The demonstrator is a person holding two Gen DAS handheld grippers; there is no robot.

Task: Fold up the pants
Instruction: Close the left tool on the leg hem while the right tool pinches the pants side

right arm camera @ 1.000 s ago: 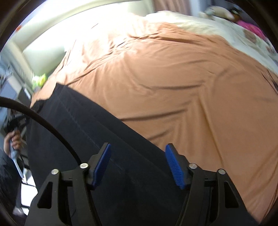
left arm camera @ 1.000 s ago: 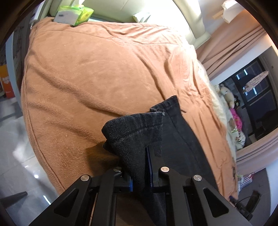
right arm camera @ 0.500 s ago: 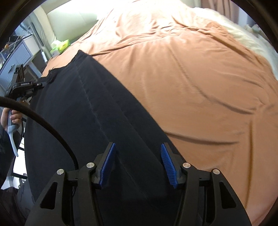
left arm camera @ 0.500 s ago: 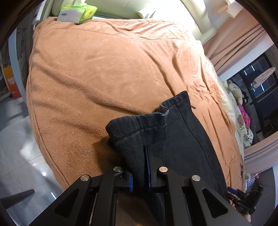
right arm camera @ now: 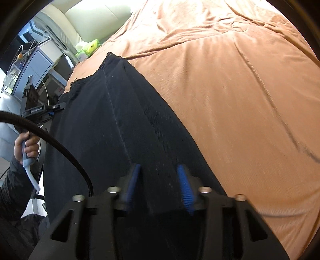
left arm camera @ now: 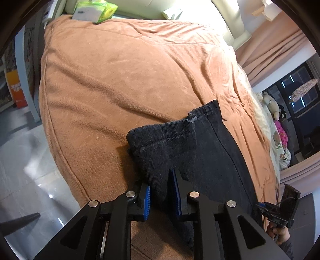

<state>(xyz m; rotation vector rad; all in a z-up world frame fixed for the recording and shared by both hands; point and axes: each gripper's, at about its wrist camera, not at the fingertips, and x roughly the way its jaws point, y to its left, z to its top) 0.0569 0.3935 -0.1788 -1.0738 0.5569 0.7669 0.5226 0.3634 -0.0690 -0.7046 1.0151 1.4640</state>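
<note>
An orange blanket [left arm camera: 124,80] is spread over the bed. A green tissue pack [left arm camera: 94,9] is seen at upper left, curtains [left arm camera: 280,46] at upper right, and stuffed toys [left arm camera: 270,102] at right.

Left claw [left arm camera: 161,189] jaws opening, right claw [right arm camera: 159,185] jaws closing.
</note>
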